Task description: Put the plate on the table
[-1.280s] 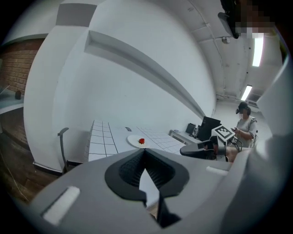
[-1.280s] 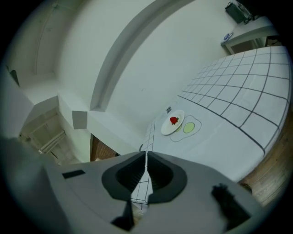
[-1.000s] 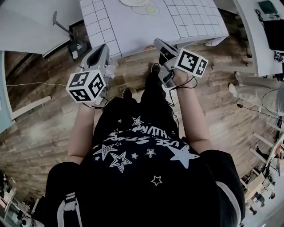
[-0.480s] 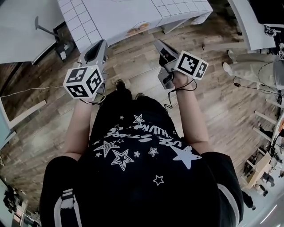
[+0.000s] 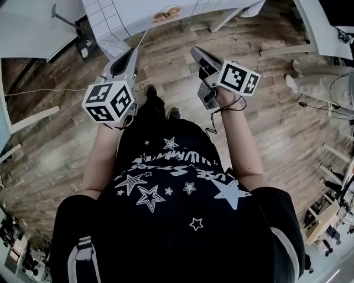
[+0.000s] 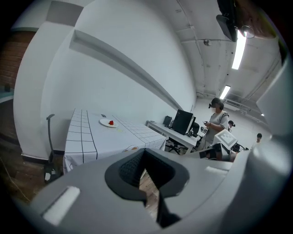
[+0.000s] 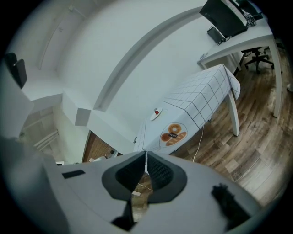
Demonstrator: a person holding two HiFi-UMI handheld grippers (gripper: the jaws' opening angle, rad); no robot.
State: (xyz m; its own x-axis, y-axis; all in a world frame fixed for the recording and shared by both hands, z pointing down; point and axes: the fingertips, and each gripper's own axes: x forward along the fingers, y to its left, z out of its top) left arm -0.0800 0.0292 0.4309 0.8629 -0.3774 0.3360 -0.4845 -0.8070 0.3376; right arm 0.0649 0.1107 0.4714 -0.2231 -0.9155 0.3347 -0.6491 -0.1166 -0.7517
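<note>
The white plate [image 6: 109, 122] with a small red item on it lies on the table [image 6: 87, 135], which wears a grid-lined white cloth. From the right gripper view the plate [image 7: 156, 113] shows far off on the same table [image 7: 201, 98]. In the head view only the table's near corner [image 5: 116, 14] shows, and the plate is out of frame. My left gripper [image 5: 131, 53] and right gripper [image 5: 195, 52] are held side by side over the wooden floor, well short of the table. Both the left gripper [image 6: 145, 151] and the right gripper [image 7: 145, 154] are shut with nothing between the jaws.
A desk with a dark monitor [image 6: 183, 121] stands beyond the table, and a person [image 6: 217, 123] stands beside it. A thin post on a base [image 6: 49, 137] is at the table's left. A cable [image 5: 50, 90] runs across the floor, and another white desk [image 5: 318, 30] is at right.
The table has slid toward the top of the head view and the plate has left that view, so I stand farther from it. Both grippers keep their pose and stay shut.
</note>
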